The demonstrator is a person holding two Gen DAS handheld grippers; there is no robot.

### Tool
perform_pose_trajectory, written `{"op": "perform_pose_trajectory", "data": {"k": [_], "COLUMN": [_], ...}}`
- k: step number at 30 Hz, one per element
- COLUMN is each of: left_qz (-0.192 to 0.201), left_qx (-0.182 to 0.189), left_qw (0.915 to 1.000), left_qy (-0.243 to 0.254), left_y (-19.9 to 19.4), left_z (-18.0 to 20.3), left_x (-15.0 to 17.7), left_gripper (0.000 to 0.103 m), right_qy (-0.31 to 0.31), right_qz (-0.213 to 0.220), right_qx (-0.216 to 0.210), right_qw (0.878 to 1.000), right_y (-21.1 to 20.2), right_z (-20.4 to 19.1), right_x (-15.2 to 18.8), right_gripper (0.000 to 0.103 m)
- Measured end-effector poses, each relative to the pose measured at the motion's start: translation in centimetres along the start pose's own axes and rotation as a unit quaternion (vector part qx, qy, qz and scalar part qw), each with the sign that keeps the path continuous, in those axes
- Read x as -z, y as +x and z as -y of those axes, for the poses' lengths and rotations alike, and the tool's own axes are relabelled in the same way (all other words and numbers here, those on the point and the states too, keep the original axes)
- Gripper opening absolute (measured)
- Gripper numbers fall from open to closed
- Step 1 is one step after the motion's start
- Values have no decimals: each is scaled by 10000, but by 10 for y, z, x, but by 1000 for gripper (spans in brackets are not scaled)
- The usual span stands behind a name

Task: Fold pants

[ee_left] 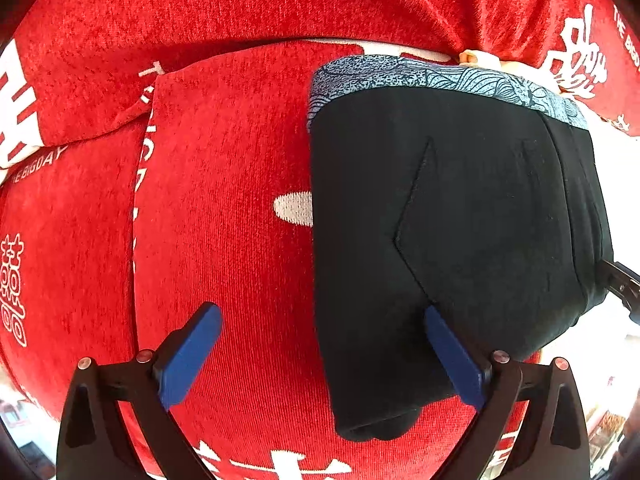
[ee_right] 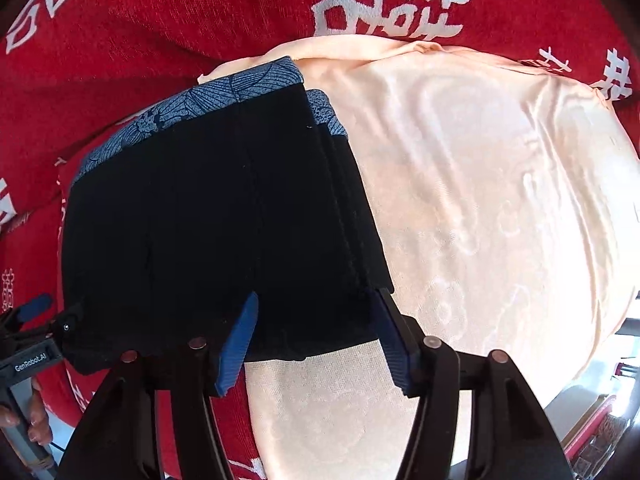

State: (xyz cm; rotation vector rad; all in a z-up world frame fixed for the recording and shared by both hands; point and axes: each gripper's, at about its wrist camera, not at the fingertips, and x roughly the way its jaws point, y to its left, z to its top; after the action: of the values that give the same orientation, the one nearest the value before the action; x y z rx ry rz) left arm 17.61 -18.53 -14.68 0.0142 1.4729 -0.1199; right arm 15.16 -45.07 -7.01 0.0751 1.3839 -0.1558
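The black pants [ee_left: 460, 216] lie folded into a compact rectangle on the red cover, with the blue patterned waistband [ee_left: 440, 76] at the far end. My left gripper [ee_left: 324, 344] is open at the pants' near left corner; its right finger [ee_left: 452, 356] rests over the black cloth, and its left finger is over bare red cover. In the right wrist view the pants [ee_right: 208, 220] fill the centre-left. My right gripper [ee_right: 316, 332] is open, and the near right corner of the pants lies between its fingers.
A red cover [ee_left: 224, 200] with white characters drapes the cushioned surface. A peach cloth [ee_right: 480, 184] lies under and to the right of the pants. The left gripper [ee_right: 36, 308] and a hand [ee_right: 36, 424] show at the lower left edge.
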Motion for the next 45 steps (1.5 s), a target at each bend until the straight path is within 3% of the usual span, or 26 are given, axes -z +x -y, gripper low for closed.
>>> {"op": "perform_pose_trajectory", "data": {"k": [8, 14, 24, 34, 38, 45], "left_qz": [40, -27, -225, -458, -543, -434], "left_qx": [0, -63, -434, -578, -462, 66], "left_qw": [10000, 9999, 9987, 9973, 9975, 9987], "left_qy": [-41, -94, -115, -8, 8, -268], "left_y": [1, 0, -3, -2, -2, -6], "left_z": [0, 2, 13, 18, 15, 1], "left_x": [0, 1, -3, -10, -13, -28], "left_gripper": [102, 102, 102, 102, 101, 101], "right_qy": [13, 212, -182, -568, -491, -311], "right_qz": [4, -210, -705, -908, -966, -820], "right_qx": [-106, -486, -1035, -1597, -1916, -2435], "right_qw": [9999, 9984, 9920, 9813, 9755, 9659], "right_y": [2, 6, 16, 21, 26, 26], "right_z": [5, 20, 37, 52, 67, 88], "right_x": [1, -2, -18, -42, -56, -68], "right_gripper": [64, 68, 75, 76, 76, 76]}}
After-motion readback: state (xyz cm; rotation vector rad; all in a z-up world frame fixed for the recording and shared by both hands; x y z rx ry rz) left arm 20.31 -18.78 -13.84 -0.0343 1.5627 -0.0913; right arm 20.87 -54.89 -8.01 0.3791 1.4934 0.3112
